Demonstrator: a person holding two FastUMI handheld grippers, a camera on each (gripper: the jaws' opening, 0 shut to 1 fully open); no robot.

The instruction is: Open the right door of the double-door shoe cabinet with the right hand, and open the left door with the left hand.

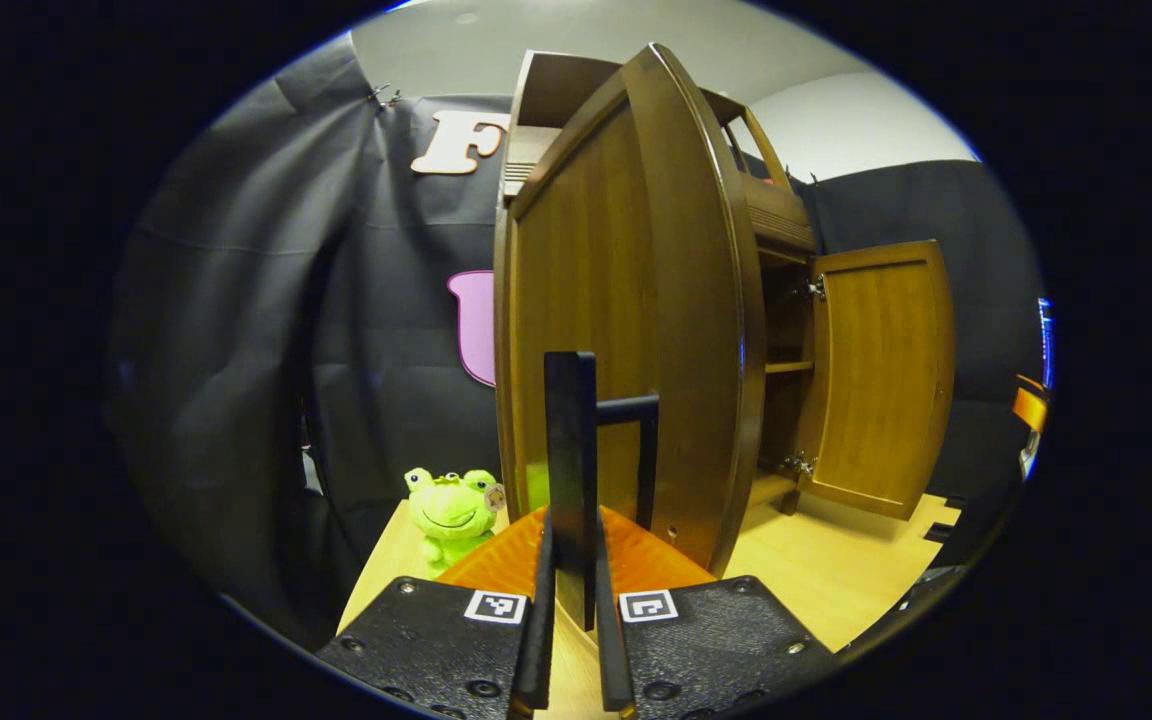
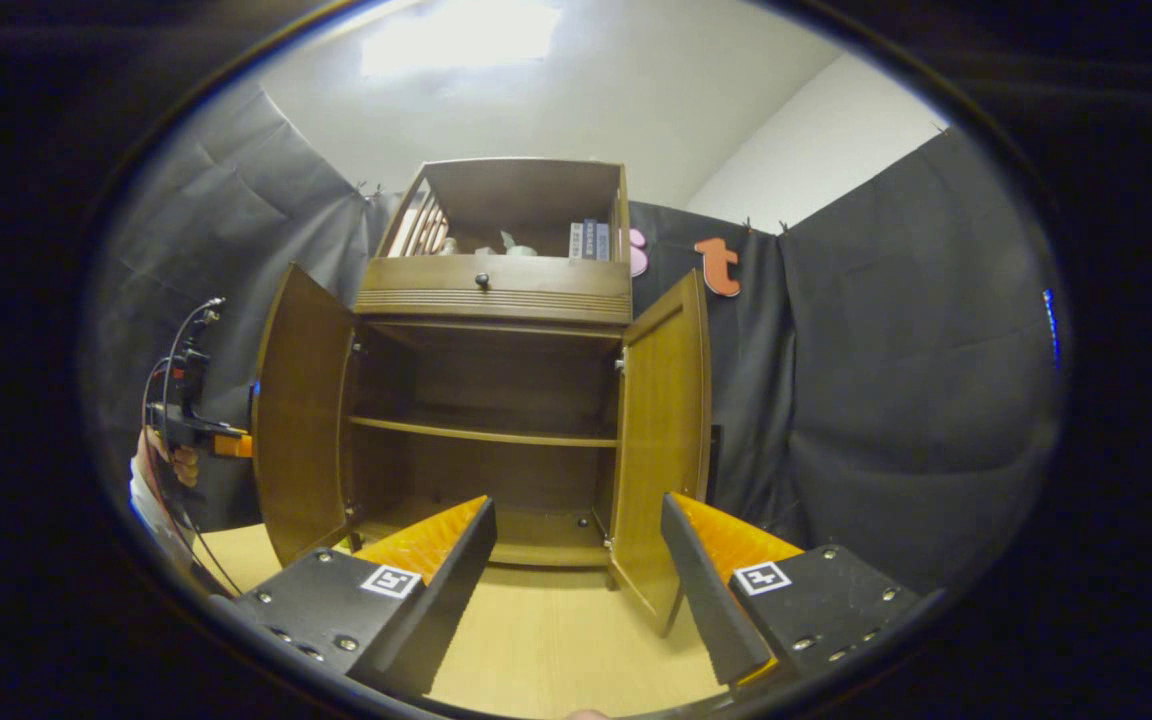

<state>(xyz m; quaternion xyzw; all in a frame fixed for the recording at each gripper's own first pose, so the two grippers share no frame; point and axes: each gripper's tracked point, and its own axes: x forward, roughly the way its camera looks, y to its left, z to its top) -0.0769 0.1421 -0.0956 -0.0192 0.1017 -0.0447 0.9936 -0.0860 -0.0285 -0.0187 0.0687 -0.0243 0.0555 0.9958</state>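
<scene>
Left tongs (image 1: pixel 573 600) pinch the left door (image 1: pixel 626 330) handle (image 1: pixel 572 450); right tongs (image 2: pixel 576 590) gape empty; we swing wider, steadily.

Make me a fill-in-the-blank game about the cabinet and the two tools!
1. Both cabinet doors are ____.
2. The left tool is shut on the left door's black ____.
3. The right tool is ____ and holds nothing.
4. The green toy beside the cabinet is a ____.

Missing words: open; handle; open; frog
</scene>
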